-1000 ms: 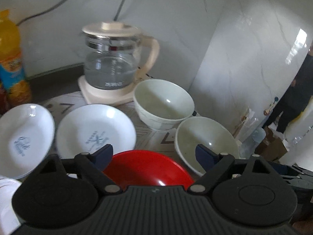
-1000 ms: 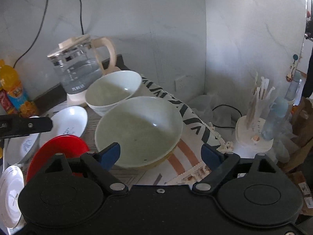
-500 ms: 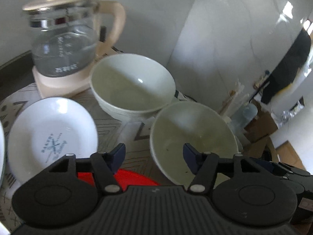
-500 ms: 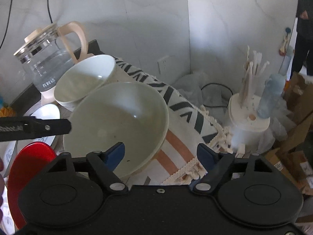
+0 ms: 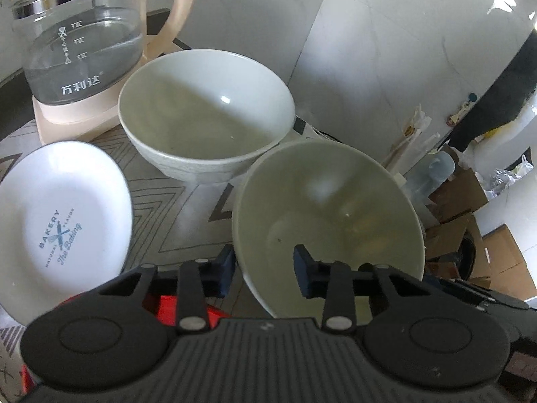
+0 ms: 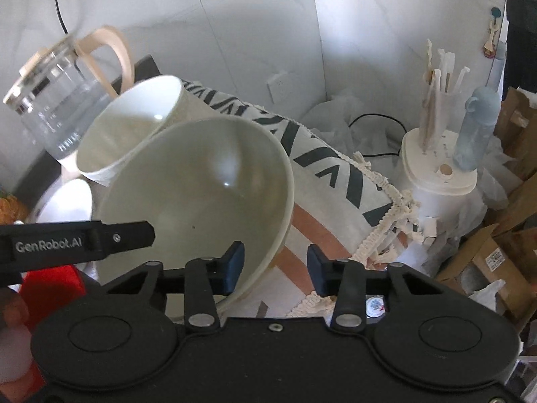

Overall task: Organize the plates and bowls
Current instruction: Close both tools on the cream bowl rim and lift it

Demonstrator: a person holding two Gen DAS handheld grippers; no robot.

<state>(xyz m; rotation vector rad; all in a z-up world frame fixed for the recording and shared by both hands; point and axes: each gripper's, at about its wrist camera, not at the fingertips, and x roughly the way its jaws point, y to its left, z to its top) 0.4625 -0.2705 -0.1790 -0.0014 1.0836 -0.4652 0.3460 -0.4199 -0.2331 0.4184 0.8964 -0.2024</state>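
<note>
A wide pale green bowl (image 5: 329, 215) (image 6: 201, 194) sits on the patterned mat (image 6: 335, 181), in front of a deeper white bowl (image 5: 204, 117) (image 6: 134, 124). My left gripper (image 5: 263, 270) is open and straddles the green bowl's near left rim, one finger inside and one outside. My right gripper (image 6: 275, 267) is also open and straddles the same bowl's right rim. A white plate with blue "Bakery" print (image 5: 60, 221) lies to the left. A red plate (image 5: 167, 309) (image 6: 50, 285) shows under the left gripper.
A glass kettle (image 5: 80, 43) (image 6: 57, 100) on a cream base stands behind the bowls by the marble wall. Off the mat's right edge are a white holder with wrapped straws (image 6: 439, 168), a blue bottle (image 6: 476, 127) and cardboard boxes (image 5: 470, 241).
Both grippers have moved forward onto the green bowl. Their jaws have narrowed to less than half their earlier width, with the bowl's rim now between the fingers.
</note>
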